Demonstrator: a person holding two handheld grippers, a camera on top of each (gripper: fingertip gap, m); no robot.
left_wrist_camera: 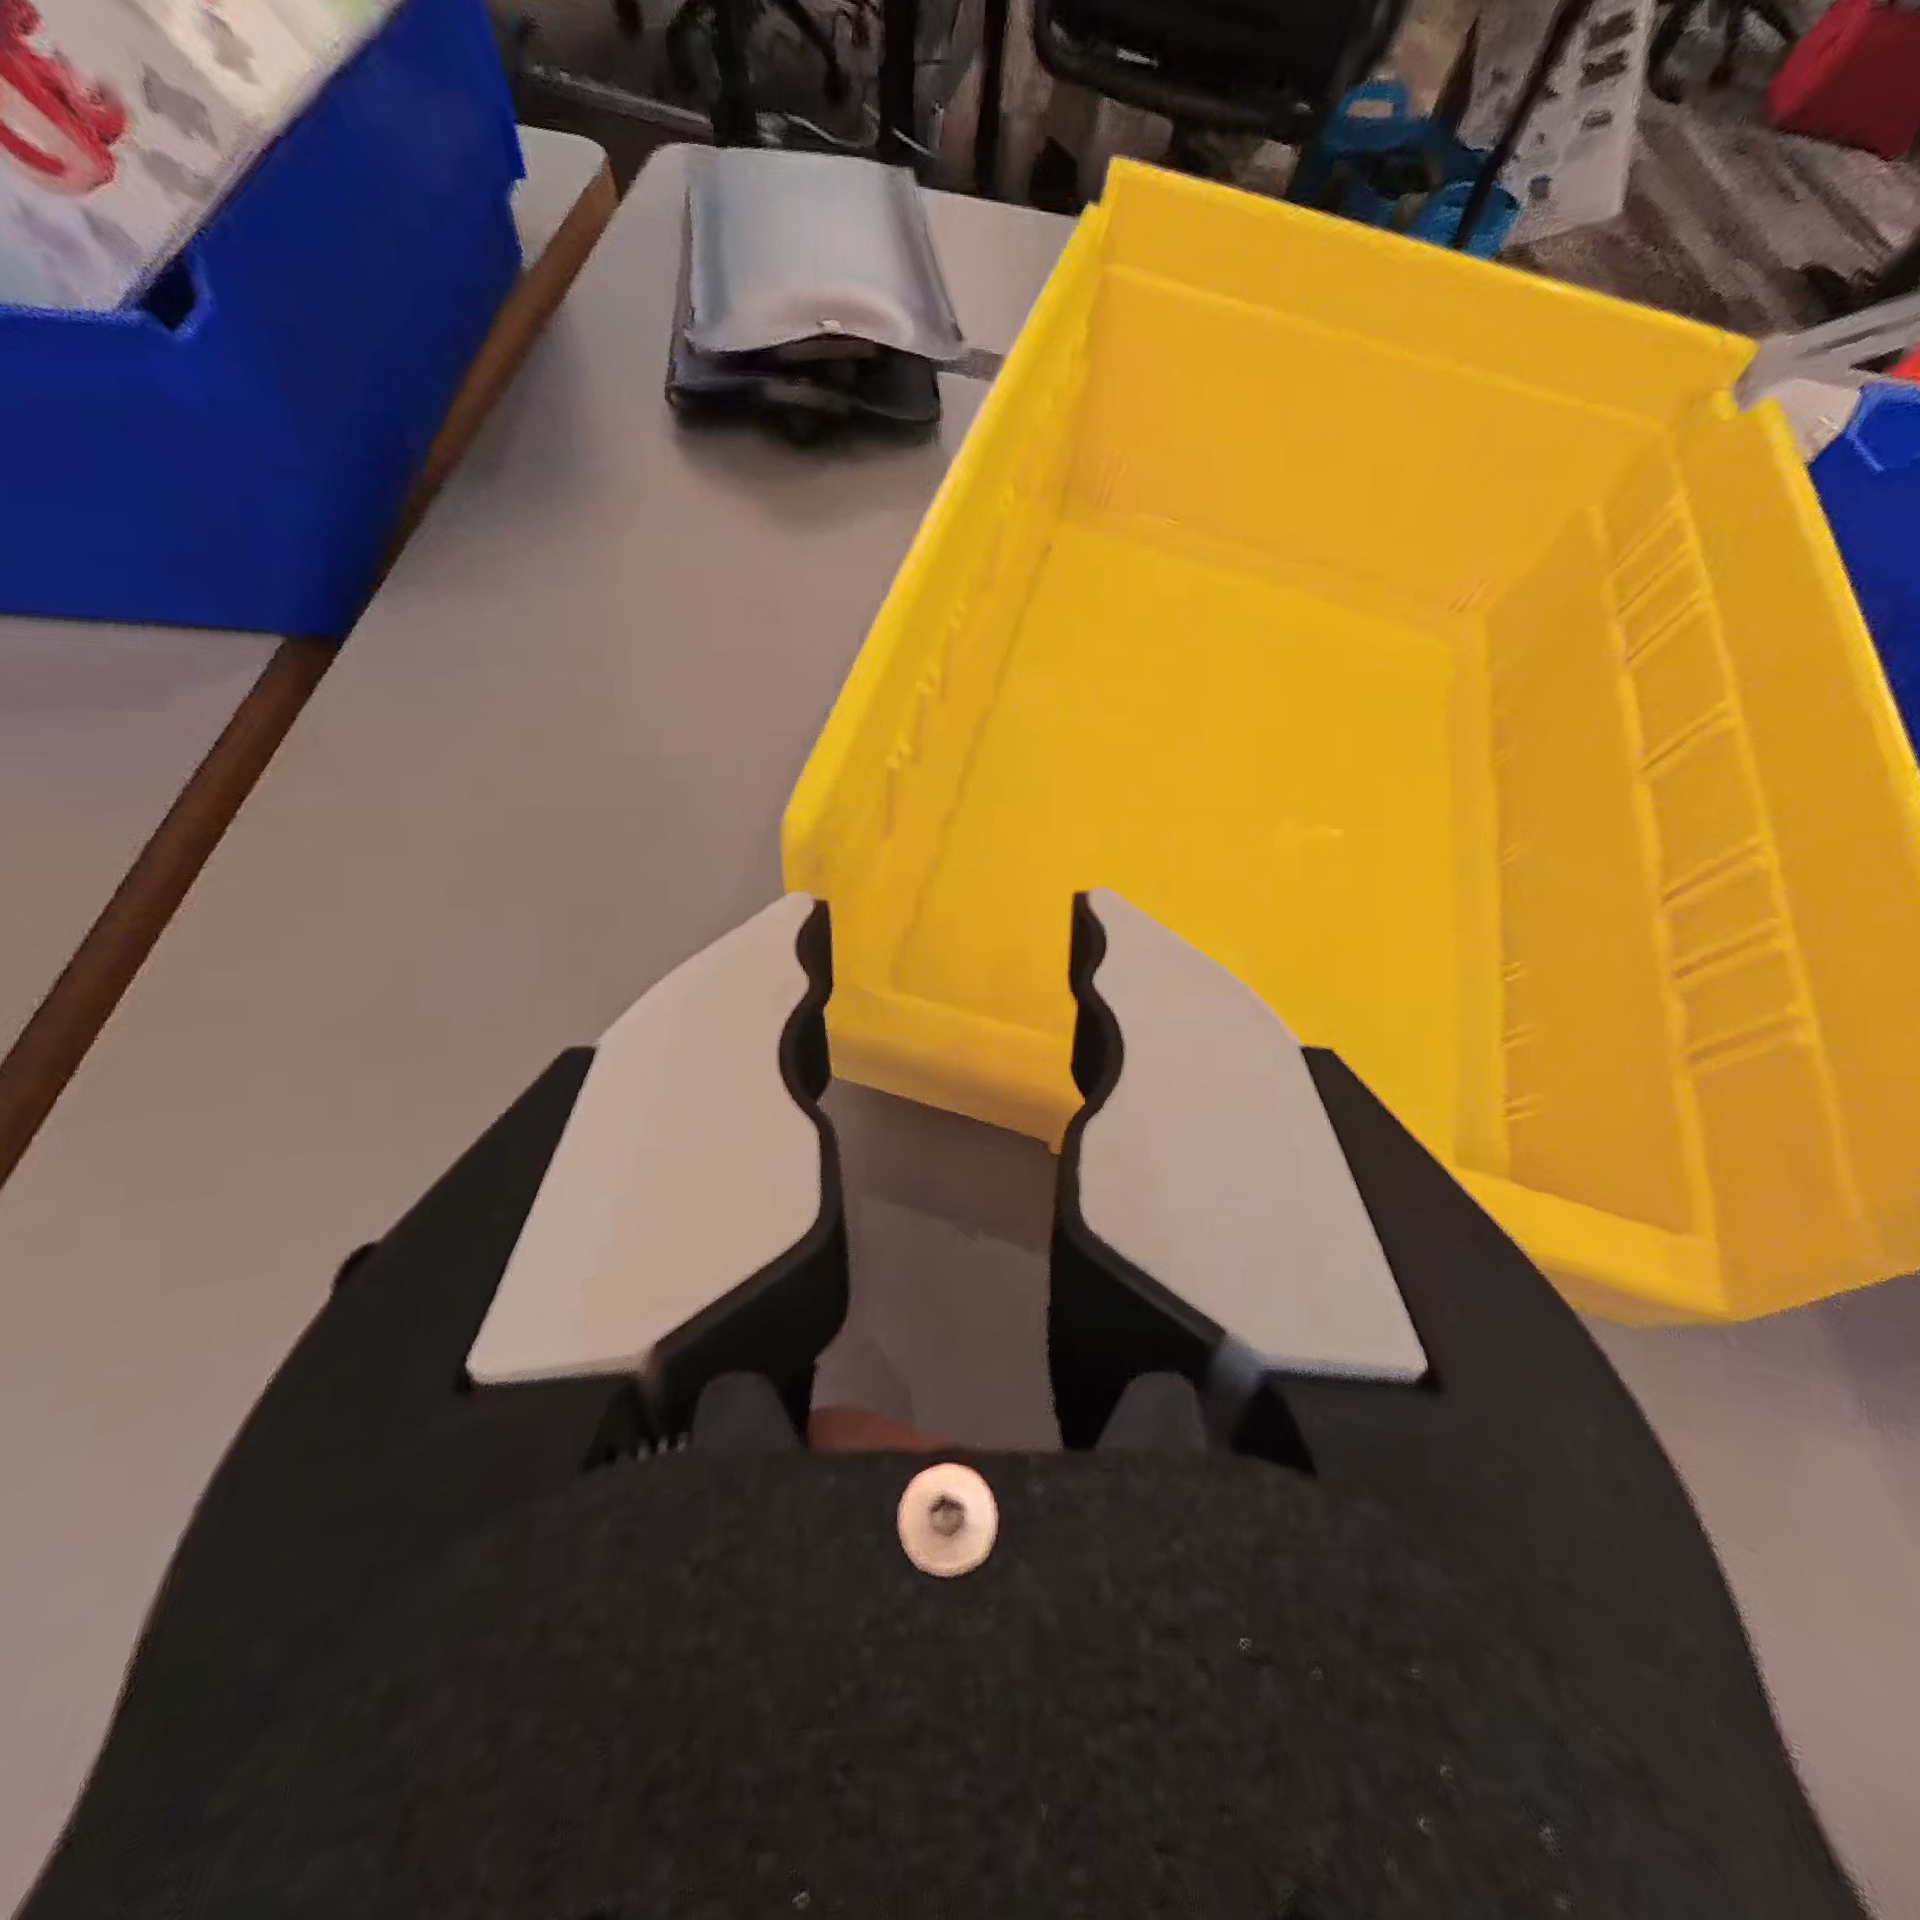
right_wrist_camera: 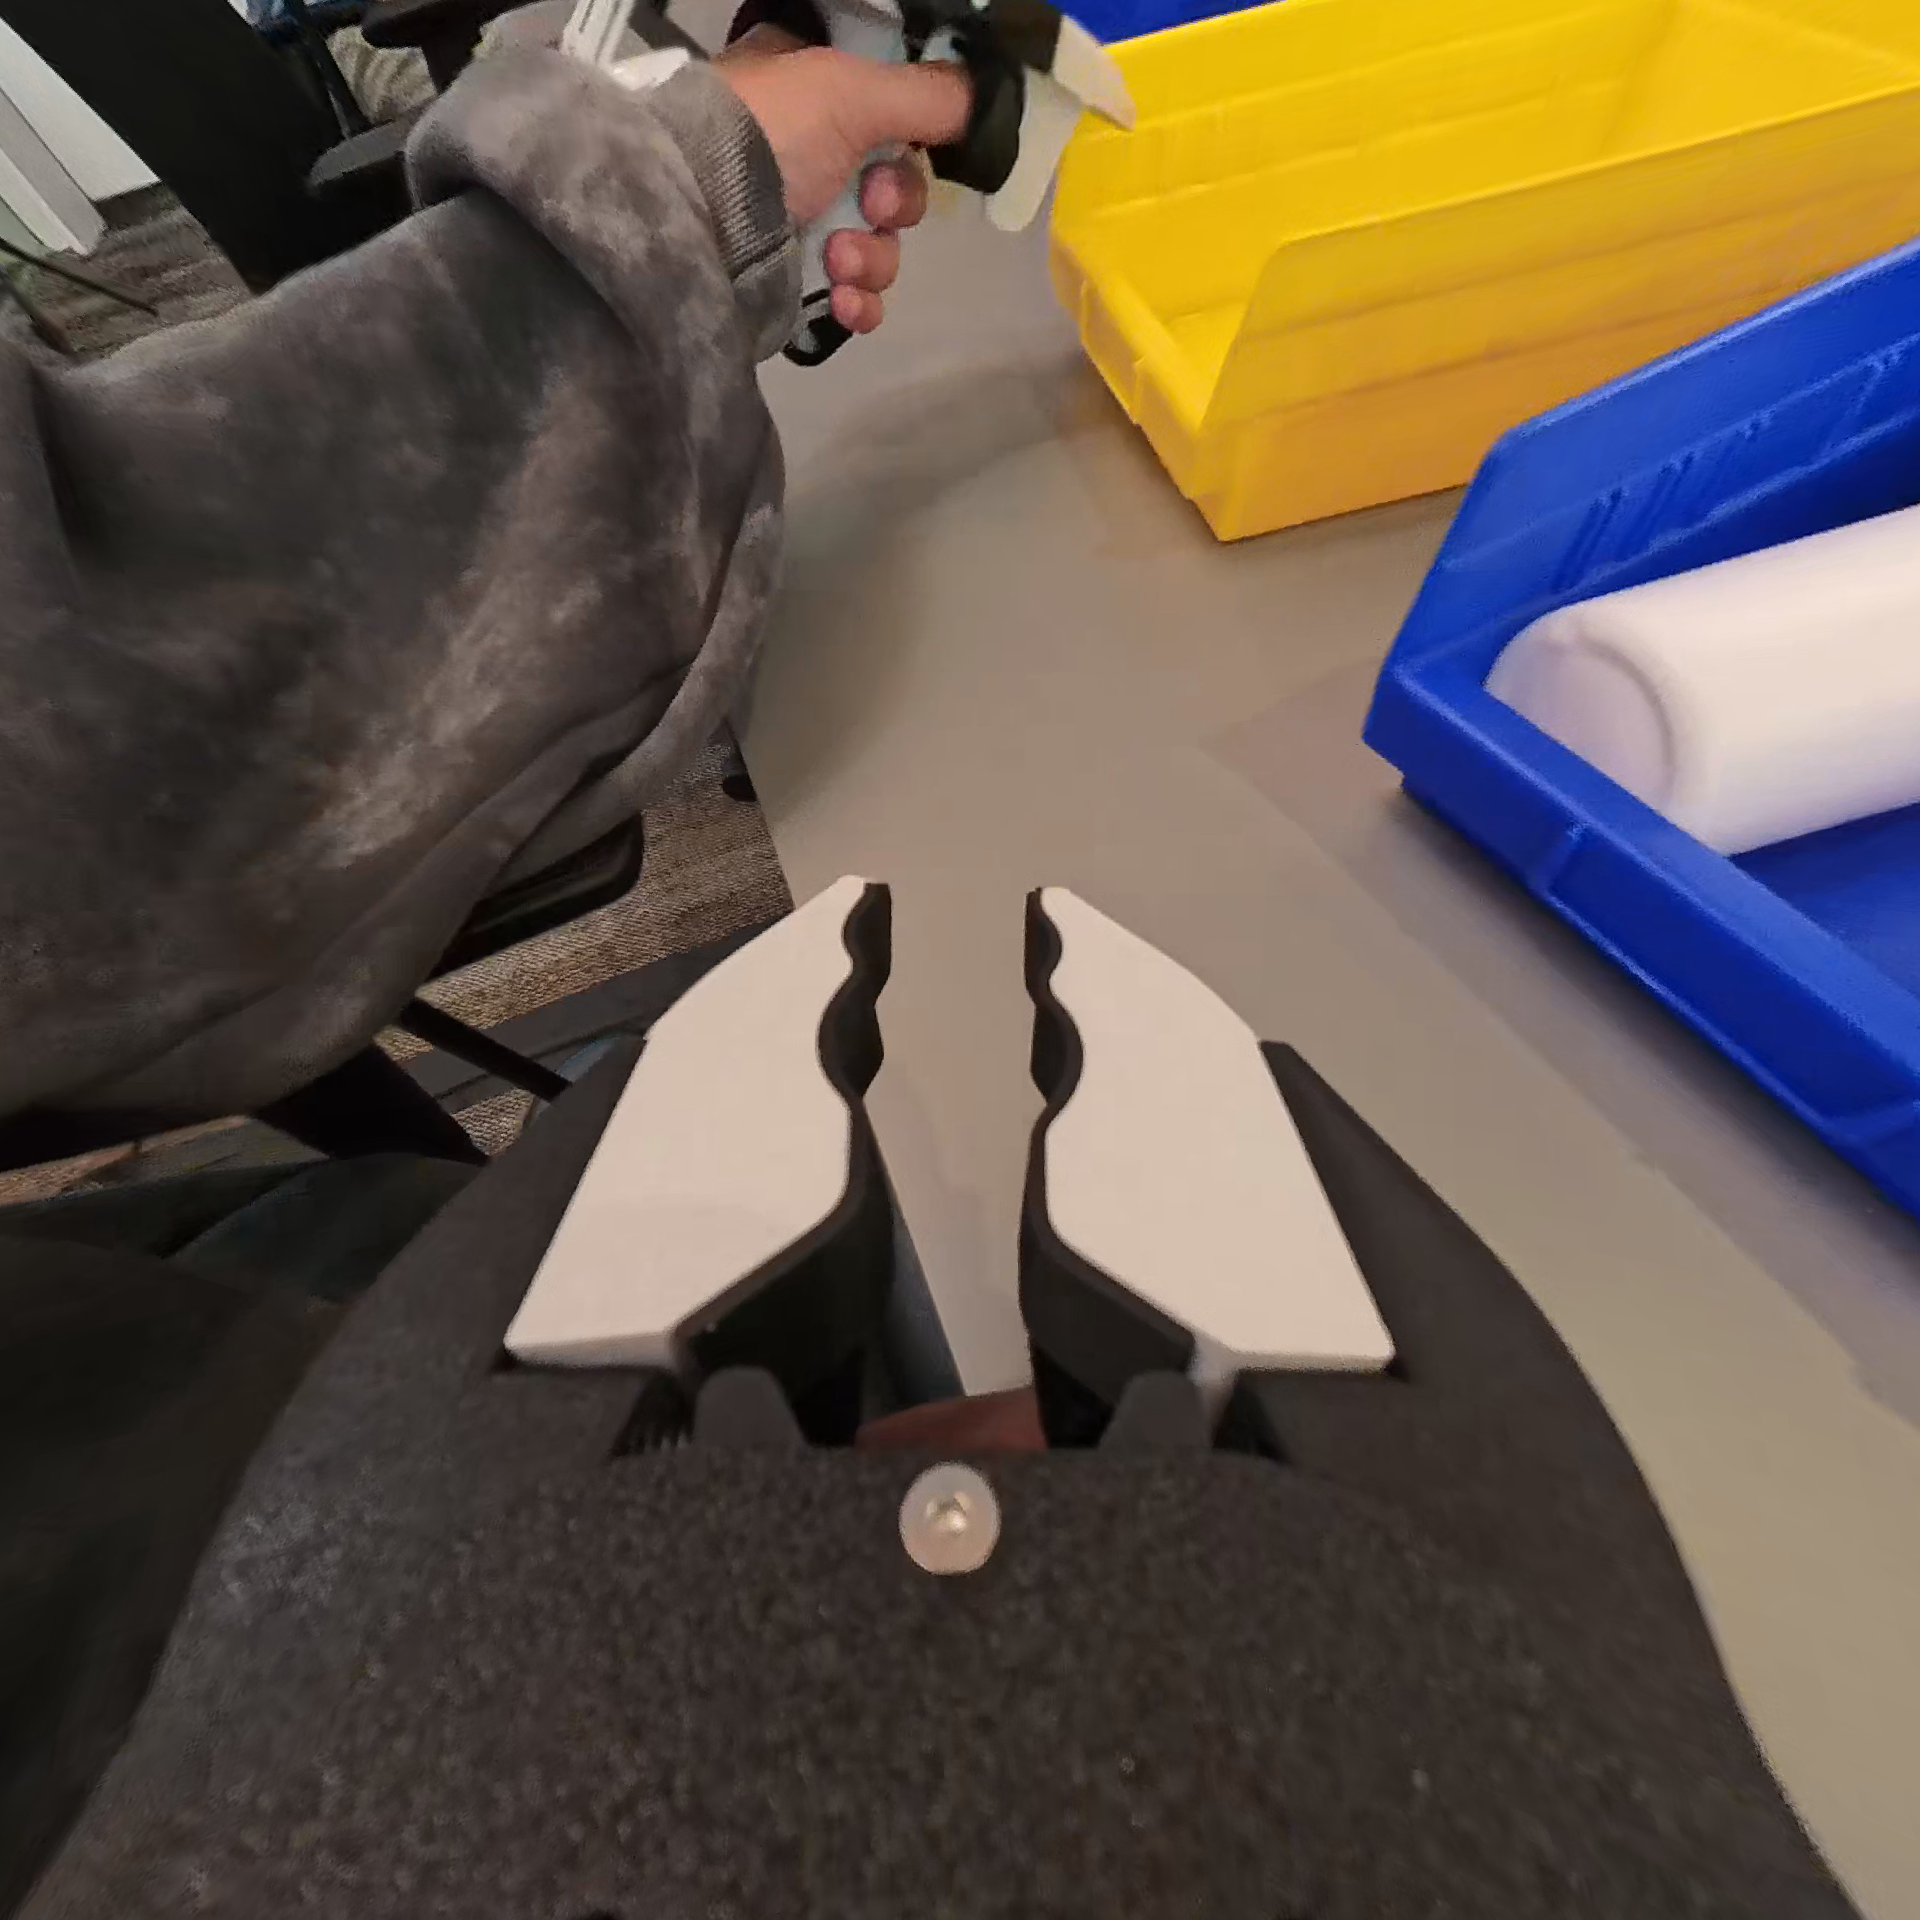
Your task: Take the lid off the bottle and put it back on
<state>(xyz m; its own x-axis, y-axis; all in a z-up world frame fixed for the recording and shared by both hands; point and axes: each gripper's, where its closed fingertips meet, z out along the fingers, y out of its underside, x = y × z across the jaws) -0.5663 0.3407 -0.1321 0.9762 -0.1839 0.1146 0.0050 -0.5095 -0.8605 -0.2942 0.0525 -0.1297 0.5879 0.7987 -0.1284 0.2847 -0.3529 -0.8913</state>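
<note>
- 2 grippers are in view and both are empty: the left gripper (left_wrist_camera: 951, 940) has its jaws parted with nothing between them, hovering over the near corner of the yellow bin (left_wrist_camera: 1351, 727); the right gripper (right_wrist_camera: 958, 930) is likewise parted, over bare grey table (right_wrist_camera: 1039, 675).
- 1 white cylinder (right_wrist_camera: 1745, 686) lies on its side in the blue bin (right_wrist_camera: 1621, 862) to the right of the right gripper; I take this to be the bottle, though no lid or neck shows, as its far end runs out of frame.
- Handling, as a judgement: it looks like smooth, matte plastic, probably light, stiff enough to squeeze, and apt to roll or slip when gripped across its round body. A hold across the middle of the body with one gripper, leaving the capped end free for the other, seems sensible.
- Pose: the left hand (right_wrist_camera: 862, 156) grips its tool handle, grey sleeve (right_wrist_camera: 416, 520) stretched across, tool pointed toward the yellow bin, which is empty.
- The right gripper points forward and down, near the blue bin but apart from the cylinder.
- No step of the task looks begun.
</note>
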